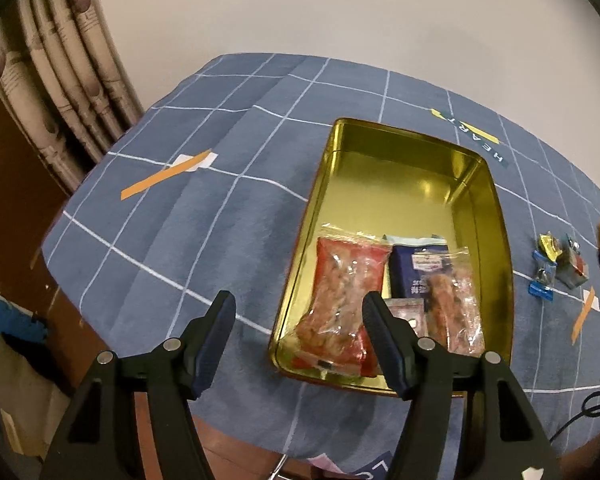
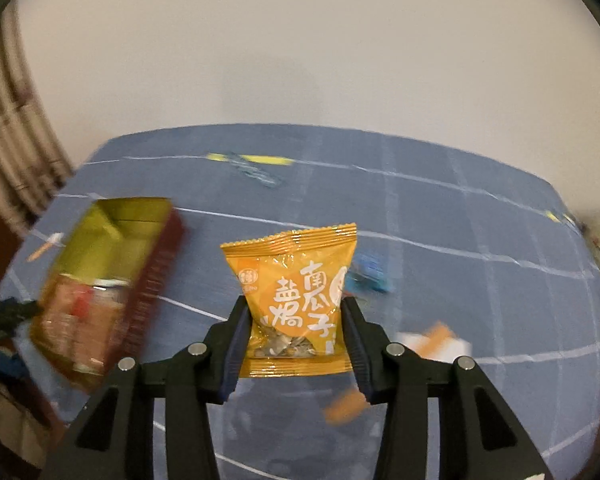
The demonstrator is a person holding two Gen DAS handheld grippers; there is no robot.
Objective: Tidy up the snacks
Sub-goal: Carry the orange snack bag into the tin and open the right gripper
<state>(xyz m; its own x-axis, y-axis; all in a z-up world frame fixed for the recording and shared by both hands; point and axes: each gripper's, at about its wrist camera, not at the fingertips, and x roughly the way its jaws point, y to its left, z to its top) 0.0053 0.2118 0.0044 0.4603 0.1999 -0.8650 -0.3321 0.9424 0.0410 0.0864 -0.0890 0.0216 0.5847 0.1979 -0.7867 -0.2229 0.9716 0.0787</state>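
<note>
I am holding the orange snack packet (image 2: 296, 300) in my right gripper (image 2: 296, 332), its two pads pinching the packet's sides and keeping it upright above the blue checked tablecloth (image 2: 440, 280). The golden tin (image 2: 112, 240) is lying off to the left in this blurred view, already holding several packets. My left gripper (image 1: 300, 320) is hovering with its fingers spread and nothing between them, over the near left corner of the tin (image 1: 496, 240). Inside the tin's near end, a red packet (image 1: 340, 300), a dark blue packet (image 1: 412, 268) and a clear packet (image 1: 456, 308) are lying side by side. A few small wrapped sweets (image 1: 556, 264) are sitting on the cloth to the right of the tin, apart from it.
</note>
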